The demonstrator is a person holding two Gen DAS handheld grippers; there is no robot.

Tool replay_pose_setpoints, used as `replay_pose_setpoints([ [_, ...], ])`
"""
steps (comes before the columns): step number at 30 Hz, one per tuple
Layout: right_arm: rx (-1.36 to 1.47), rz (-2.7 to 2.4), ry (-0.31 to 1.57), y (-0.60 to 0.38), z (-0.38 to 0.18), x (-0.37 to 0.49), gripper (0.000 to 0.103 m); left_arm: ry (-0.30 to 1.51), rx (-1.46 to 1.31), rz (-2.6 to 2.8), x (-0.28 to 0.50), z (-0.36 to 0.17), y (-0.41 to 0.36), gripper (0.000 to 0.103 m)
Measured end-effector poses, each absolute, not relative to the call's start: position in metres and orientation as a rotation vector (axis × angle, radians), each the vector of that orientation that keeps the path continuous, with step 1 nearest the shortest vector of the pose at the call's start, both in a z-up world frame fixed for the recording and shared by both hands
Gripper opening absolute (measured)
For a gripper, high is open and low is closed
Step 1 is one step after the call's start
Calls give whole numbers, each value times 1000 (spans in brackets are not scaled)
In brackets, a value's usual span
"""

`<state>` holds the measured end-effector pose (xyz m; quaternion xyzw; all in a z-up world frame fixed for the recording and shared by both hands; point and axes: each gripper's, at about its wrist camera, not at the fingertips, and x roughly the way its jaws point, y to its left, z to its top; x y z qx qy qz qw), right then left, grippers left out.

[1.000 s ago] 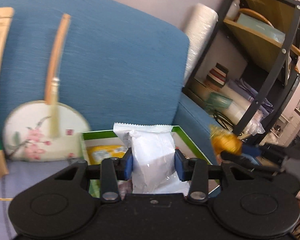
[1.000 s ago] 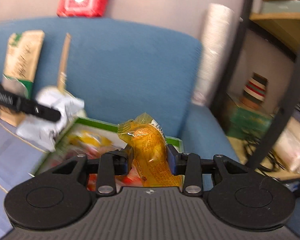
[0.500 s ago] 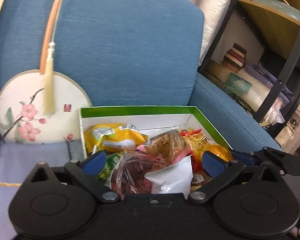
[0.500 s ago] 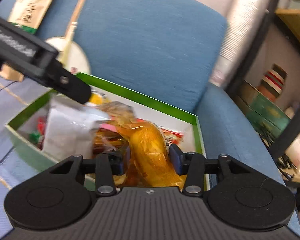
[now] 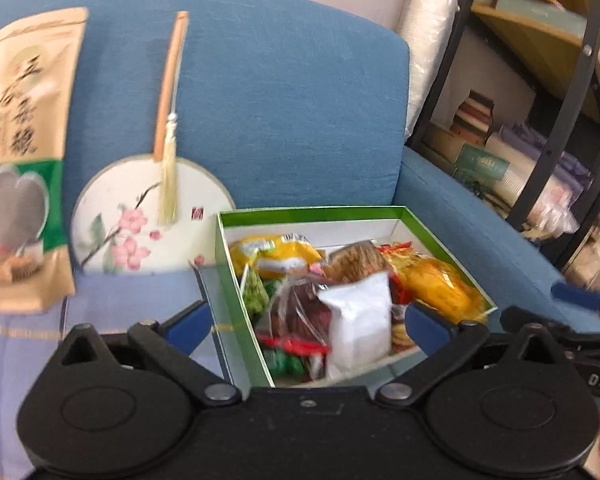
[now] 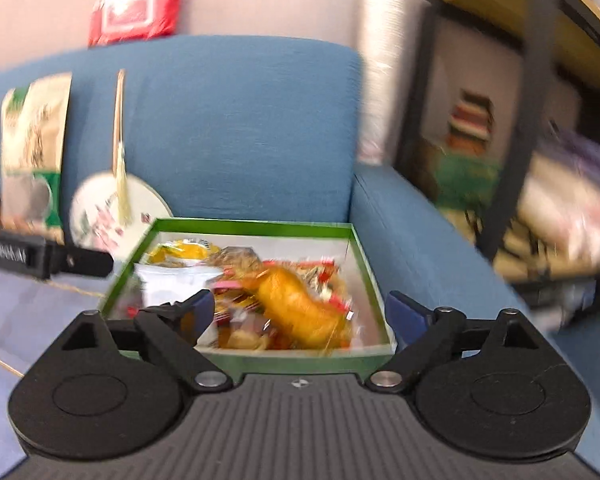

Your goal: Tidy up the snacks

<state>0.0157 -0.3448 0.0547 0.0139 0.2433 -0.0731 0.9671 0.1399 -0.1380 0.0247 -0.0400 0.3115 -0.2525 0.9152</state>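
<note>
both packets have dropped from the jaws into the green box on the sofa seat. white packet lies near its front edge, orange packet toward its right edge. left gripper stands wide open and empty; right gripper has just been opening, empty too.

glossy plastic snack wrappers in smooth cardboard box; matt woven cloth sofa; wooden fan handle.

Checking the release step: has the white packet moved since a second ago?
Yes. The white packet has gone from between the left gripper's just-opened jaws down into the green box among the other snacks.
</note>
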Motion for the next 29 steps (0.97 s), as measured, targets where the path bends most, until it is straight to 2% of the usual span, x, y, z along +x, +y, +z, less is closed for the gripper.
replay_pose_setpoints([
  [12, 64, -212, 551, -313, 24, -23, 103, 654, -32, -367, 73, 4, -115, 103],
  [29, 85, -304, 575, -309, 12, -26, 103, 634, 28, -345, 61, 2, -115, 103],
])
